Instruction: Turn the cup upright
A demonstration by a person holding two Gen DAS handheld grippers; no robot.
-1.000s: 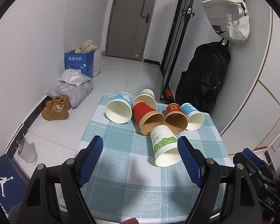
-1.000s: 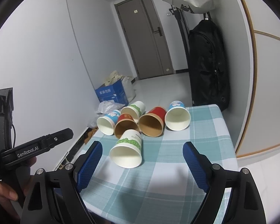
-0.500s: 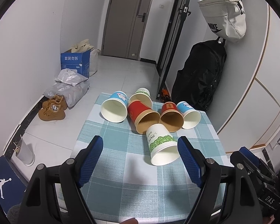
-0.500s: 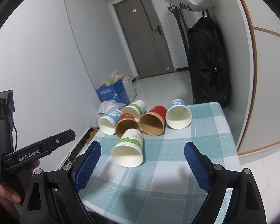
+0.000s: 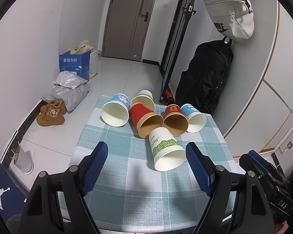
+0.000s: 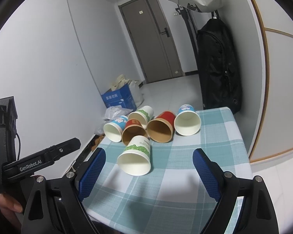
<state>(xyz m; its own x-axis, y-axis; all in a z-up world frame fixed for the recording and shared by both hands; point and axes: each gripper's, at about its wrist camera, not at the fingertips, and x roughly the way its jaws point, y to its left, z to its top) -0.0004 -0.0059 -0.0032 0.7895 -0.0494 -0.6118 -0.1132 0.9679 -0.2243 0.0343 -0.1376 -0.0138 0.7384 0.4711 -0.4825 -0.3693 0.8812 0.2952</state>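
Both grippers, left (image 5: pixel 146 167) and right (image 6: pixel 148 172), gape wide and empty; squeezing the green-leaf cup (image 5: pixel 166 150) hard may crush it.

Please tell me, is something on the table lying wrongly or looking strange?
Yes. All six paper cups lie on their sides on the checked tablecloth, none upright. The nearest, the white cup with green print, lies alone in front; five others cluster behind it, among them the large red cup. Nothing looks spilled or crushed. Both grippers are open.

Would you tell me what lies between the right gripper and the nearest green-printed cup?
Only bare checked tablecloth lies between the right gripper and the green-printed cup, as the right wrist view shows.
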